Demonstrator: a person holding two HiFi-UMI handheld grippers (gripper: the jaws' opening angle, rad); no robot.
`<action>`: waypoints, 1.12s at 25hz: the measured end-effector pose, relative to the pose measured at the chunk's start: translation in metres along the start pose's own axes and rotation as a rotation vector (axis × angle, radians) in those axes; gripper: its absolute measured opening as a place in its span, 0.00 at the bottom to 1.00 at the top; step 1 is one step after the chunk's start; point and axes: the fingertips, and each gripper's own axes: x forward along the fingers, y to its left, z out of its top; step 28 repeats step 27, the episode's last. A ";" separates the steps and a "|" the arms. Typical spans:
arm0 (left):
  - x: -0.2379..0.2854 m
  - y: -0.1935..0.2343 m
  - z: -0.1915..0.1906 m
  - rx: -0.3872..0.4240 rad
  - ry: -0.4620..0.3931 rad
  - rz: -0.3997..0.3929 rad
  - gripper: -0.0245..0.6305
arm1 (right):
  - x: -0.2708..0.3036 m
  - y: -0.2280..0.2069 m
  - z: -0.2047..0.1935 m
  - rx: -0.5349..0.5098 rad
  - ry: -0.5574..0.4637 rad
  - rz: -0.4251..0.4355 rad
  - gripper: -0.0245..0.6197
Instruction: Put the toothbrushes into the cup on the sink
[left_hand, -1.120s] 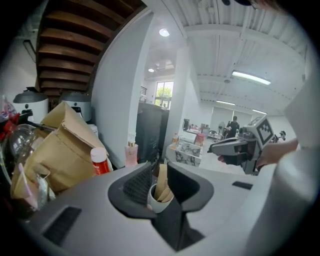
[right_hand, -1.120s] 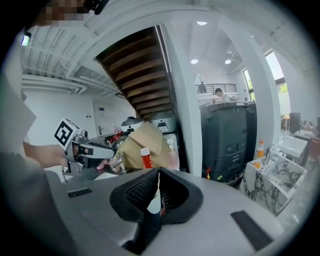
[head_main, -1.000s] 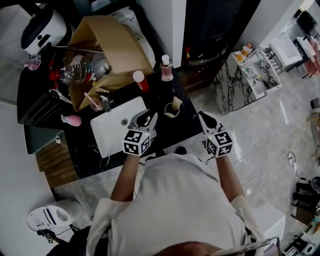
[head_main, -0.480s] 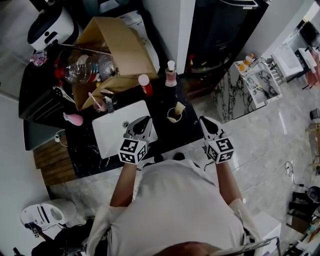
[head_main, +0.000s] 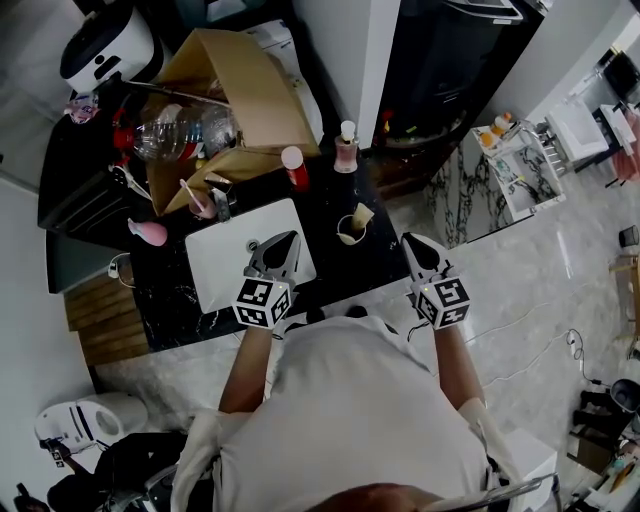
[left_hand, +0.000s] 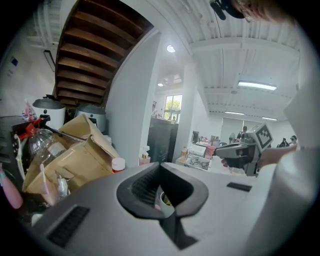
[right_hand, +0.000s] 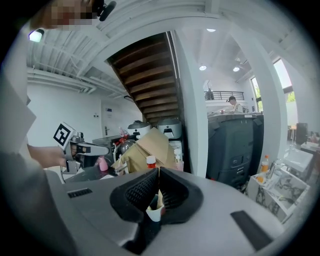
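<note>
Beyond the jaws: cup (head_main: 347, 229) | left gripper (head_main: 283, 240) pressed together | right gripper (head_main: 411, 241) pressed together

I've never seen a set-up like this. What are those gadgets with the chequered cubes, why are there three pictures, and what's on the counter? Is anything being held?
There is no robot here. A person holds a two-jaw gripper in each hand, the left gripper and the right gripper. The patterned cubes are part of them. The head view comes from a camera on the person's head, looking steeply down. The two gripper views come from cameras riding on each gripper, looking along its jaws. Below is a dark counter with a white sink, a cup with something pale in it, a cardboard box, a clear plastic bottle and a red-capped bottle. Both grippers are shut and hold nothing.
</note>
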 end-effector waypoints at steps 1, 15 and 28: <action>0.000 0.000 0.000 -0.001 0.001 -0.001 0.05 | 0.000 0.000 0.001 -0.008 -0.003 0.000 0.09; 0.000 0.005 -0.003 -0.011 0.005 0.012 0.05 | 0.000 0.003 0.008 -0.016 -0.021 0.008 0.09; 0.001 0.008 -0.005 -0.021 0.004 0.021 0.05 | 0.001 0.001 0.007 -0.019 -0.026 0.004 0.09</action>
